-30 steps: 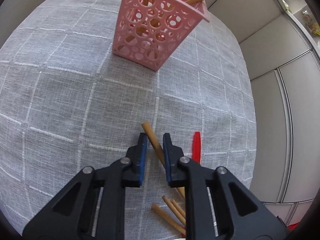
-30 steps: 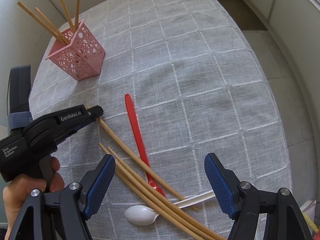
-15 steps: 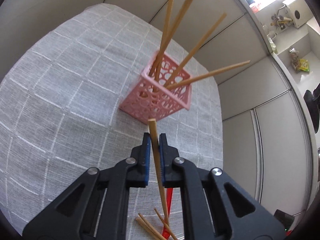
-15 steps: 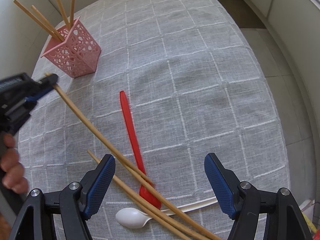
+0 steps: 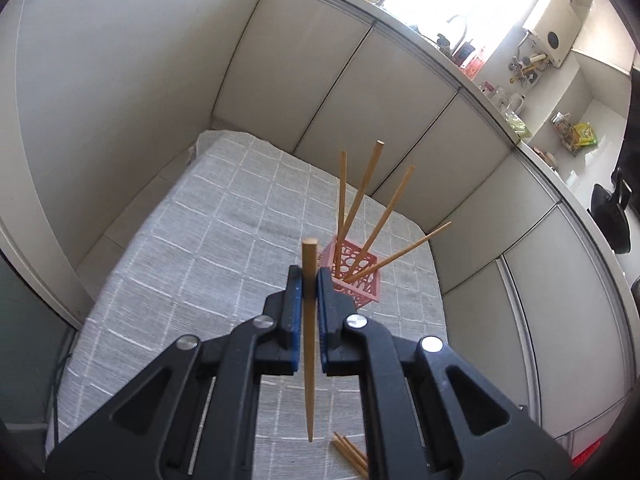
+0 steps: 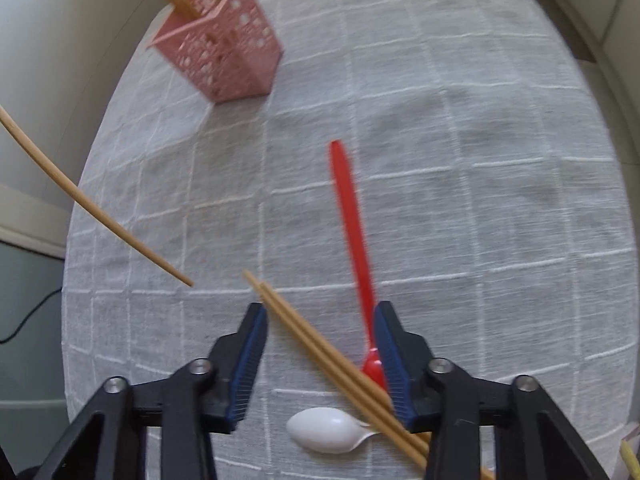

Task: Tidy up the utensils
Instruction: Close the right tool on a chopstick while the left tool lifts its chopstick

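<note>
My left gripper (image 5: 308, 280) is shut on a wooden chopstick (image 5: 309, 340) and holds it raised above the table, its thin tip hanging down. The same chopstick shows in the right wrist view (image 6: 96, 208), in the air at the left. The pink perforated holder (image 5: 354, 276) stands beyond it with several chopsticks inside; it also shows in the right wrist view (image 6: 220, 56). My right gripper (image 6: 320, 316) is open, low over two chopsticks (image 6: 320, 352) lying on the cloth, with a red spoon (image 6: 352, 232) and a white spoon (image 6: 326, 430) beside them.
A grey checked tablecloth (image 6: 460, 200) covers the oval table. Beige partition walls (image 5: 120, 100) close in the far and left sides. A cluttered counter (image 5: 520, 92) runs behind the partition. More chopstick ends (image 5: 348, 450) lie below my left gripper.
My left gripper closed on the chopstick and lifted it off the cloth, tilting it upright. My right gripper moved forward and down over the remaining chopsticks, narrowing its opening.
</note>
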